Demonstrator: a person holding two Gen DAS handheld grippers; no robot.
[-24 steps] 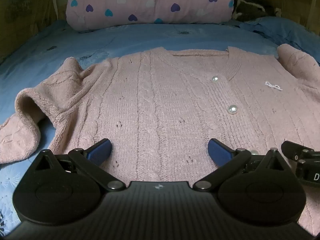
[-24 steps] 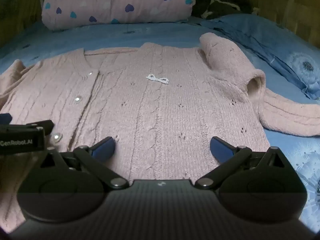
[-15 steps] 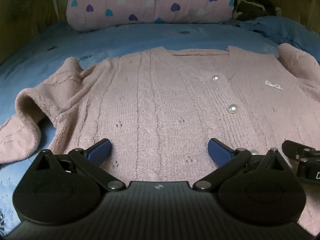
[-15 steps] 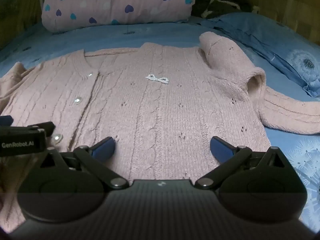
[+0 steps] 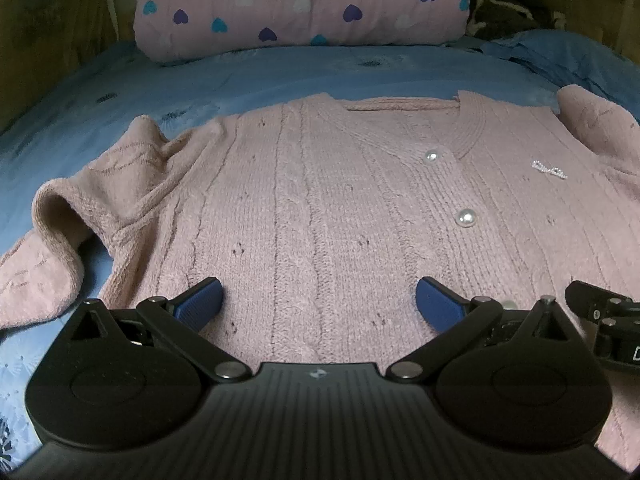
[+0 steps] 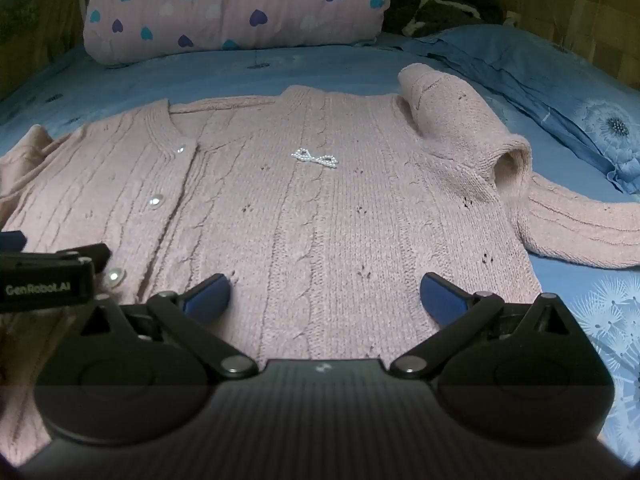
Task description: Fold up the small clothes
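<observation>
A pink knitted cardigan (image 5: 320, 200) (image 6: 320, 220) with pearl buttons and a small beaded bow (image 6: 315, 157) lies front up, spread flat on a blue bedsheet. Its left sleeve (image 5: 72, 216) is bunched and folded over at the shoulder. Its right sleeve (image 6: 580, 228) stretches out sideways past a raised fold. My left gripper (image 5: 318, 304) hovers over the lower left half of the cardigan, open with nothing between its blue pads. My right gripper (image 6: 324, 294) hovers over the lower right half, also open and empty. Each gripper shows at the edge of the other's view.
A pink pillow with coloured hearts (image 5: 300, 4) (image 6: 232, 4) lies across the head of the bed. A rumpled blue quilt (image 6: 540, 80) runs along the right side, with a dark bundle (image 6: 440, 12) behind it. Wooden walls close in on both sides.
Both views have shifted only slightly; the cardigan sits a touch lower in the frames. The jaws of both grippers stay wide open and the cardigan has not moved.
</observation>
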